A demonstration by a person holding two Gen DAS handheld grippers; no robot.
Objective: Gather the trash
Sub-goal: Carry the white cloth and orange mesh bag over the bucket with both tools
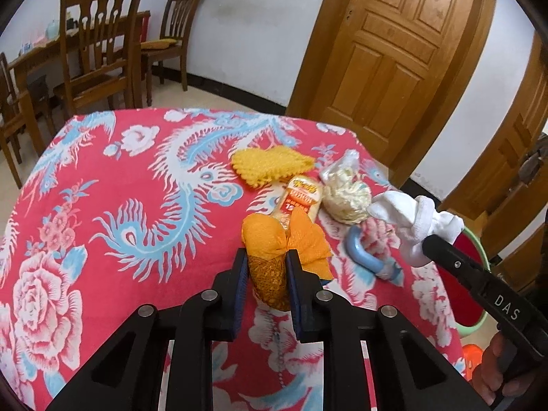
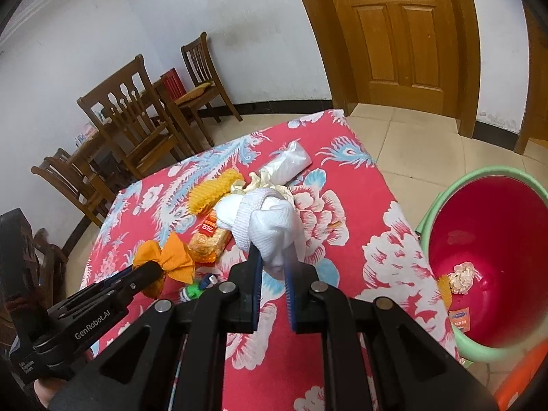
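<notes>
Both grippers clamp upright trash: left gripper (image 1: pixel 266 267) an orange wad (image 1: pixel 274 239), right gripper (image 2: pixel 274 270) a white sock (image 2: pixel 270 226)

From my remote seat: wooden chairs (image 1: pixel 99 41) ring a far-left dining table (image 1: pixel 30 54); a panelled door (image 1: pixel 394 51) stands far right; floral red tablecloth (image 1: pixel 102 188) nearest.

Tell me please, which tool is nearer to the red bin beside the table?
Right. The right tool, gripping a white sock, is on the bin's side; the left tool, holding an orange wad, is farther away.
</notes>
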